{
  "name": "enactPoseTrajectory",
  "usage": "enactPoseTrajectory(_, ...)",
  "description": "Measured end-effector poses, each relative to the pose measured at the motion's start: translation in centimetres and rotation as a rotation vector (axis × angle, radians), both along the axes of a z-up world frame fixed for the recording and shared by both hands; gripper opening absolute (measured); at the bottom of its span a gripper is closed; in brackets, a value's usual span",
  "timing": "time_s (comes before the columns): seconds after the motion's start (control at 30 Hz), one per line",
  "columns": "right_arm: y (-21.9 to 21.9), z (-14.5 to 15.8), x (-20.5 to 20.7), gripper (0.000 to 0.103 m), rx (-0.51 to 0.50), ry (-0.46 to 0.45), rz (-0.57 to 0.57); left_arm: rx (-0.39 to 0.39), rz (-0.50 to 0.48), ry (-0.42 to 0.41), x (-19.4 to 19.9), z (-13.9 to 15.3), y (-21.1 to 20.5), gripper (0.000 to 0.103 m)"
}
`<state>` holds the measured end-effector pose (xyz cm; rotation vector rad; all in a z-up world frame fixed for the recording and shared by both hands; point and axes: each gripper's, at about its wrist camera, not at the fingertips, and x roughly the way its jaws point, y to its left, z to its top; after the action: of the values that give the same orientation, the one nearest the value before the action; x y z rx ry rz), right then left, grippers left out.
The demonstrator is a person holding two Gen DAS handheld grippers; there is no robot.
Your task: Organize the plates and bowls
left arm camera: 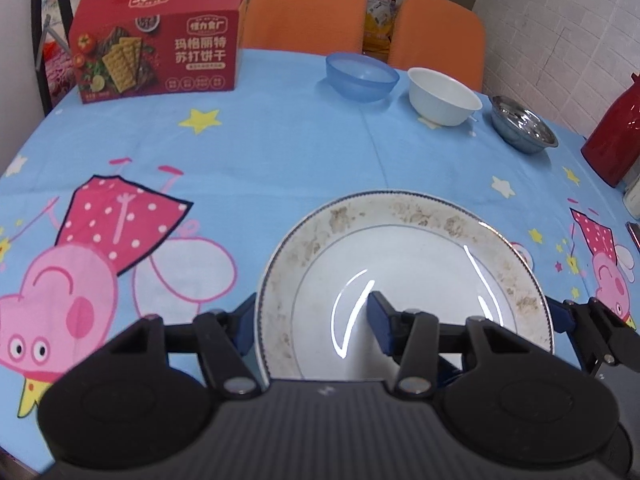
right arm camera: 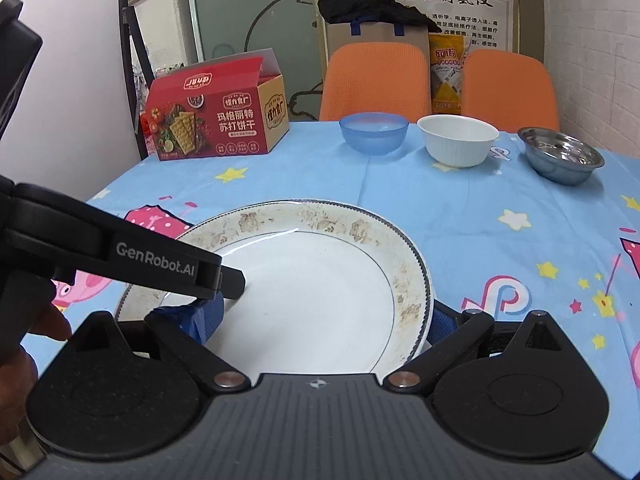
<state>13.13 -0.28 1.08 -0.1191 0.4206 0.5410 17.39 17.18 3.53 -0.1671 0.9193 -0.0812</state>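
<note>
Our L gripper [left arm camera: 314,320] & R gripper [right arm camera: 320,316], both clamped on plate [left arm camera: 404,276] rim; bowls [right arm camera: 460,140] well ahead.

Round table under a blue cartoon-print tablecloth [right arm camera: 460,216]. Behind its far edge, two orange fabric-backed chairs [right arm camera: 376,80] stand side by side; beyond them, a frosted glass door [right arm camera: 248,12] and, to the right, a white brick-pattern wall [right arm camera: 592,32].
</note>
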Motion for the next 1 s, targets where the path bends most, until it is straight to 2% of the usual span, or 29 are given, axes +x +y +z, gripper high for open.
enactPoseTrajectory(0.27,-0.1,-0.4,0.0,0.087,-0.040,-0.034,0.013,-0.054,-0.018,0.002,0.5,-0.7,0.5,0.049)
enactPoseTrajectory(0.37,0.8,-0.7,-0.6,0.087,-0.136,-0.082,0.006,-0.063,-0.022,-0.007,0.4,-0.6,0.7,0.051)
enactPoseTrajectory(0.47,1.3,-0.8,-1.1,0.087,-0.222,-0.150,-0.033,-0.043,-0.021,-0.068,-0.2,0.7,0.9,0.060)
enactPoseTrajectory(0.57,1.5,-0.6,-1.6,0.087,-0.271,-0.214,-0.042,-0.035,-0.021,-0.112,-0.4,2.1,1.1,0.061)
enactPoseTrajectory(0.67,1.2,0.3,-1.9,0.087,-0.226,-0.194,0.006,-0.032,-0.016,-0.133,-0.2,3.0,1.2,0.061)
enactPoseTrajectory(0.8,-0.5,1.7,-2.1,0.087,-0.137,-0.193,0.006,-0.032,-0.015,-0.145,-0.2,3.5,0.9,0.064)
enactPoseTrajectory(0.93,-4.1,2.2,-1.1,0.087,0.026,-0.093,0.008,-0.028,-0.044,-0.136,-0.2,3.4,-0.3,0.067)
enactPoseTrajectory(1.0,-6.5,2.1,-0.4,0.087,0.107,-0.047,-0.041,-0.028,-0.063,-0.128,0.0,3.3,-1.1,0.071)
